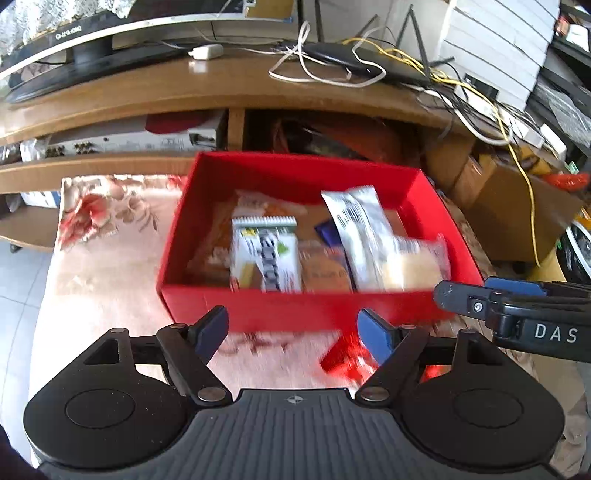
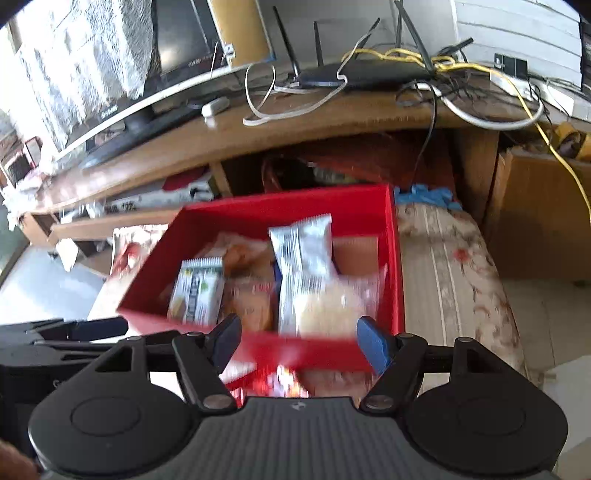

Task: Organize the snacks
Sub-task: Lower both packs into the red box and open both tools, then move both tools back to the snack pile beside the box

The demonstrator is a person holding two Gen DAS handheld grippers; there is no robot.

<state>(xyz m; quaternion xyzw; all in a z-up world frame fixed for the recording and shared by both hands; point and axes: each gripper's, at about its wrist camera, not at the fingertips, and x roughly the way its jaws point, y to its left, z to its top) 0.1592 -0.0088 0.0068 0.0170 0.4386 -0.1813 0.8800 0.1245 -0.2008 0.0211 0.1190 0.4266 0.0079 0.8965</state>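
Here both tools hang just short of a red box (image 1: 295, 314) that sits on a floral cloth (image 1: 110, 236) in front of a wooden counter (image 1: 221, 81).

The left tool (image 1: 291, 330) is open, its blue pads (image 1: 373, 332) apart with nothing between them; the gap frames the box's near wall. Under its right pad lies a red wrapper (image 1: 340, 360) on the cloth, outside the box, blurred. The right tool (image 2: 297, 341) is open too, with nothing pinched; its pads (image 2: 371, 341) stand over the box's near rim. Its tip also shows at the right edge of the left view (image 1: 461, 297), just beside the box's near right corner.

The snacks lie inside the box (image 2: 395, 258). A white and green packet (image 1: 264, 254) stands toward the left. A long silver packet (image 1: 354, 229) leans toward the right, and against its lower end lies a clear bag with a pale bun (image 1: 410, 264). Between the two packets sits a brown packet (image 1: 325, 266), and a blue wrapper (image 1: 330, 232) shows beside the silver one. More orange-brown packs lie at the back left, too blurred to tell apart.

On the counter stand a monitor (image 1: 81, 33), a black router (image 2: 354, 72) and a tangle of white and yellow cables (image 1: 325, 70). Below the top, open shelves hold clutter.
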